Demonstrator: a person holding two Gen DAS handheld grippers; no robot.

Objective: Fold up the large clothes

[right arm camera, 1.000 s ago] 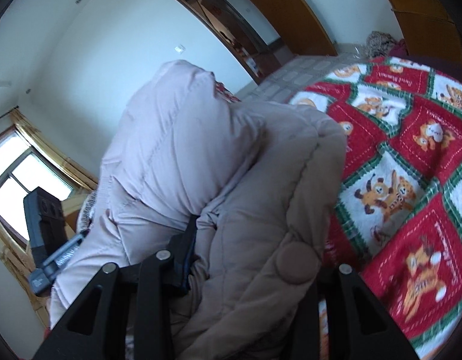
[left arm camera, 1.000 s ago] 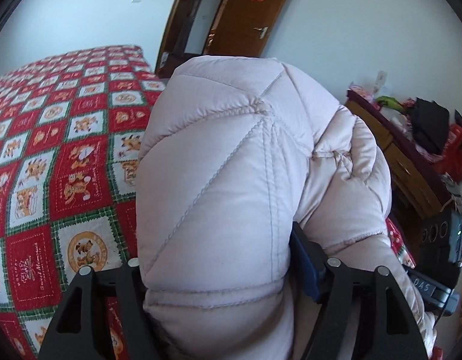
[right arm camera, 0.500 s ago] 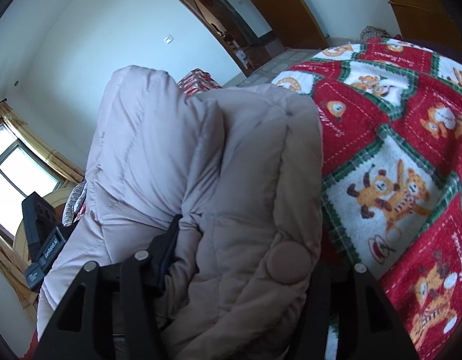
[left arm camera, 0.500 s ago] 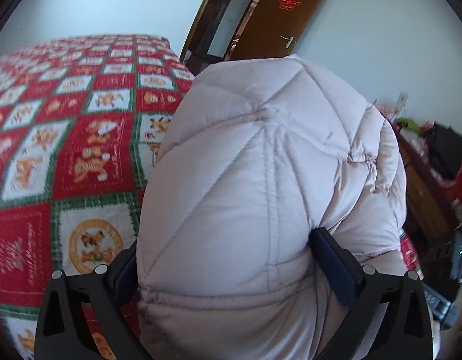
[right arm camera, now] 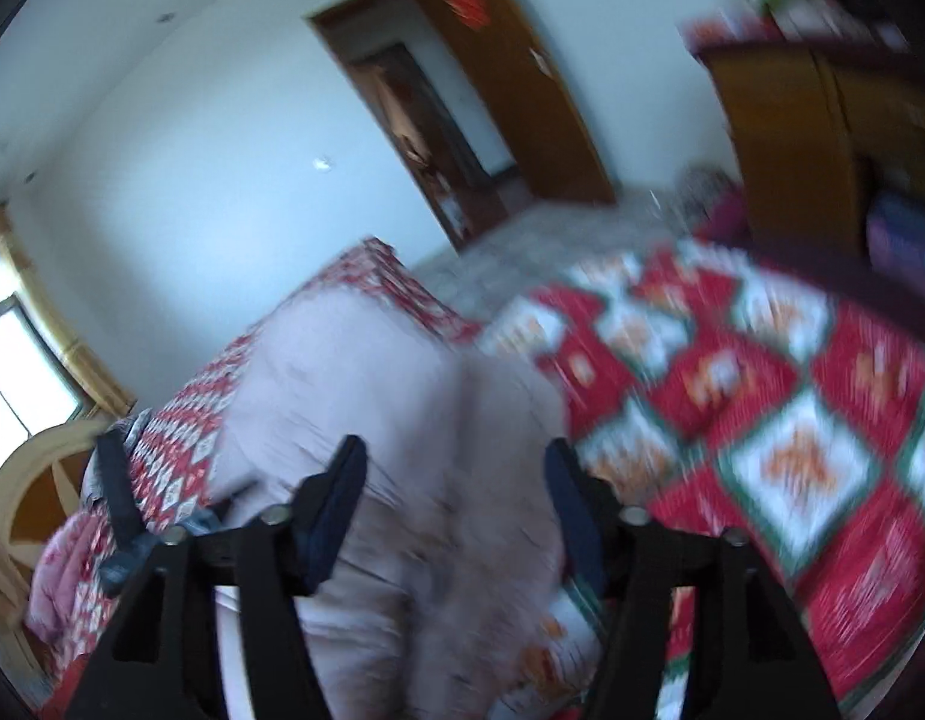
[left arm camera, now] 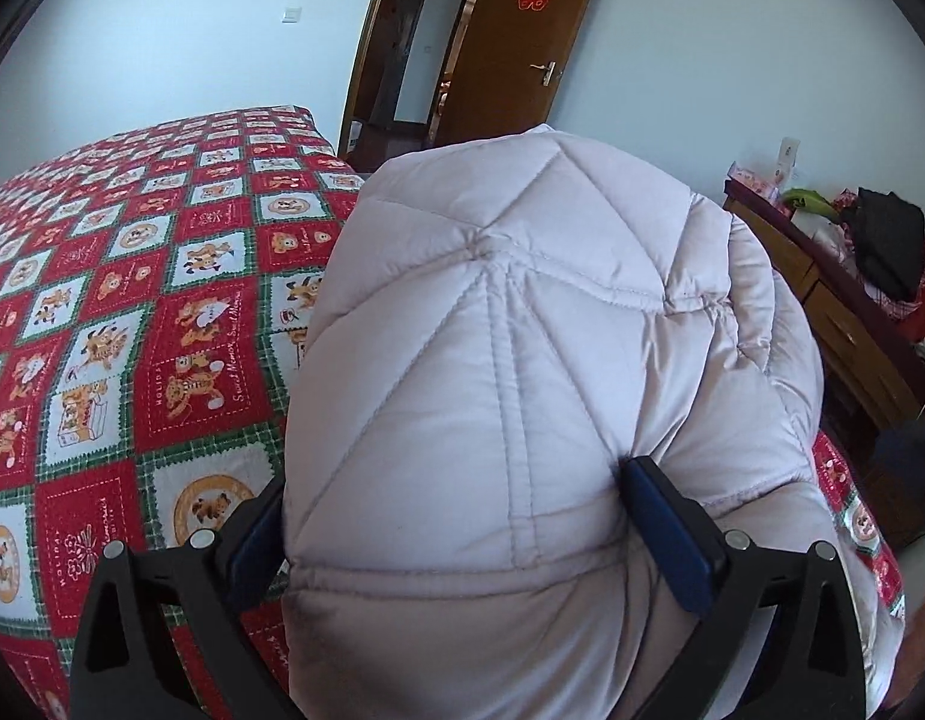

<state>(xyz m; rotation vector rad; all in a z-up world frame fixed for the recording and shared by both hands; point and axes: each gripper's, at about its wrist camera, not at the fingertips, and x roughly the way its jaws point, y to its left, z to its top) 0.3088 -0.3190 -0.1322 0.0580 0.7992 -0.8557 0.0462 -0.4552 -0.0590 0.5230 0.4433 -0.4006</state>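
One jacket (left arm camera: 522, 372) | your left tool (left arm camera: 450, 516) is clamping it | your right tool (right arm camera: 456, 504) is now gaping, having released it onto the bed (right arm camera: 792, 468).

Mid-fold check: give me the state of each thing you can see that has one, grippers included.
Left gripper: clamped on the quilted jacket.
Right gripper: jaws spread around the jacket; grip unclear through motion blur.
Jacket: bunched up, raised above the bed.
Bedspread: spread flat on the bed.
Door: open.
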